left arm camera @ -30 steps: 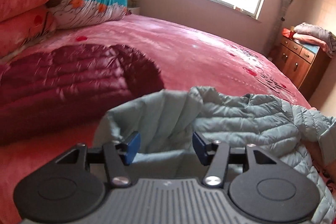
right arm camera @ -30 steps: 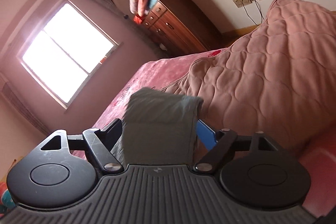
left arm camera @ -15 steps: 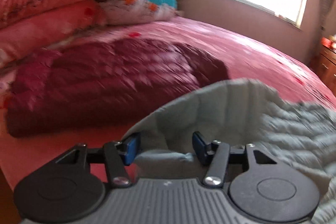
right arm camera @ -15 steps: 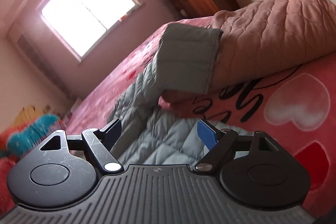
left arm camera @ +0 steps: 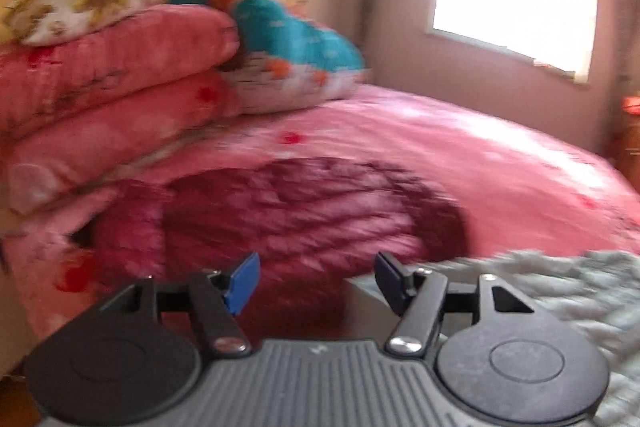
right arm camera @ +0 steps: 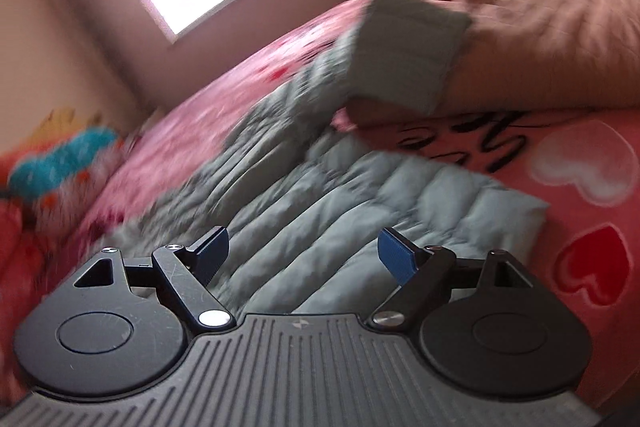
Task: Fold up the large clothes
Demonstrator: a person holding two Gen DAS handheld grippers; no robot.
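Hovering over the bed, your left claw has just been spreading its jaws and stands open with nothing between the blue pads; the grey jacket lies low at the right, its edge just beside the right finger. Beyond it a maroon coat lies flat, with stacked quilts behind. Judging from this, a fold has been let go and the next hold is due: bring the claw back over the grey hem and bite deep into the padding, not the slippery shell alone.

Seen from your right claw, also open and empty, the jacket spreads across the bed, and one sleeve cuff rests up against a folded tan quilt. Only this view shows that sleeve; pull it in over the body before doubling the jacket. Only the left view shows the maroon coat waiting.
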